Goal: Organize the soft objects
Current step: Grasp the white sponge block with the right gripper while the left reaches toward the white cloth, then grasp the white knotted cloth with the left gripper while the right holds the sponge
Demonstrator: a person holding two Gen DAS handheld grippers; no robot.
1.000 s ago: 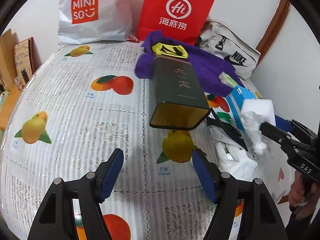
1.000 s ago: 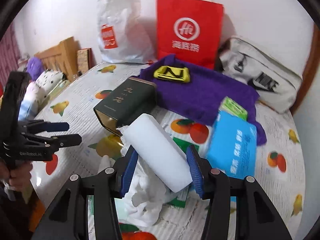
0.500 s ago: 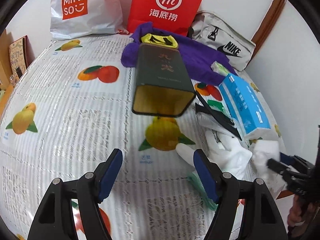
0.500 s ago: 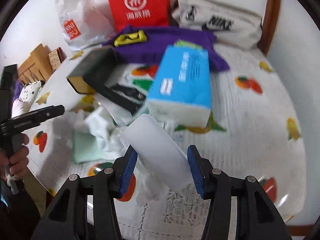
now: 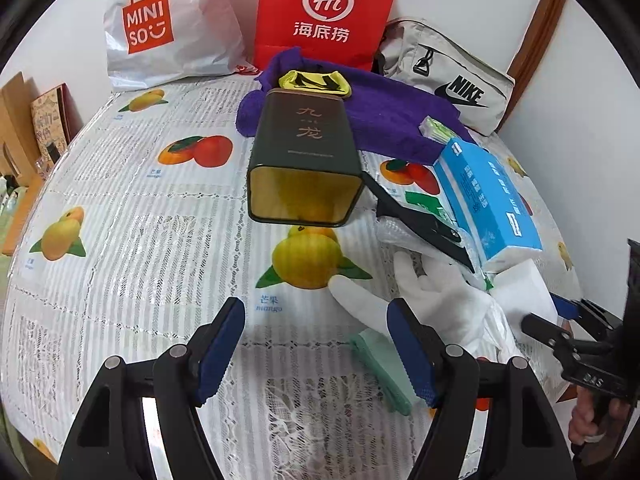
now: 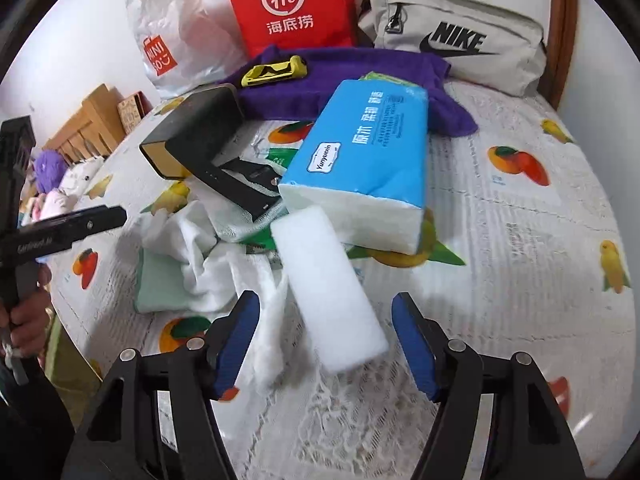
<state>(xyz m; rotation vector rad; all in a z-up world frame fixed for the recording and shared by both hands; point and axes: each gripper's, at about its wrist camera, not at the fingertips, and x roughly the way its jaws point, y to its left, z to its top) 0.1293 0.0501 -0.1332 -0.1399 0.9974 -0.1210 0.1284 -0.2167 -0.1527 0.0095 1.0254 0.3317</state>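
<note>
A white sponge block (image 6: 328, 288) lies on the tablecloth between the open fingers of my right gripper (image 6: 326, 344), touching neither pad; it also shows in the left wrist view (image 5: 520, 292). Left of it lie a crumpled white glove (image 6: 188, 244) and a pale green cloth (image 6: 160, 284). A blue tissue pack (image 6: 368, 160) lies just behind the sponge. A purple towel (image 6: 360, 76) with a yellow item (image 6: 276, 72) lies at the back. My left gripper (image 5: 316, 344) is open and empty above the cloth, near the glove (image 5: 432, 292).
A dark green tin (image 5: 304, 160) lies on its side with its open end toward me. A black tool (image 5: 420, 224) lies beside it. A MINISO bag (image 5: 160, 28), a red paper bag (image 5: 324, 16) and a Nike bag (image 5: 448, 80) line the wall.
My right gripper has set the white sponge down in front of the tissue pack and opened off it. My left gripper has shifted slightly toward the glove.
</note>
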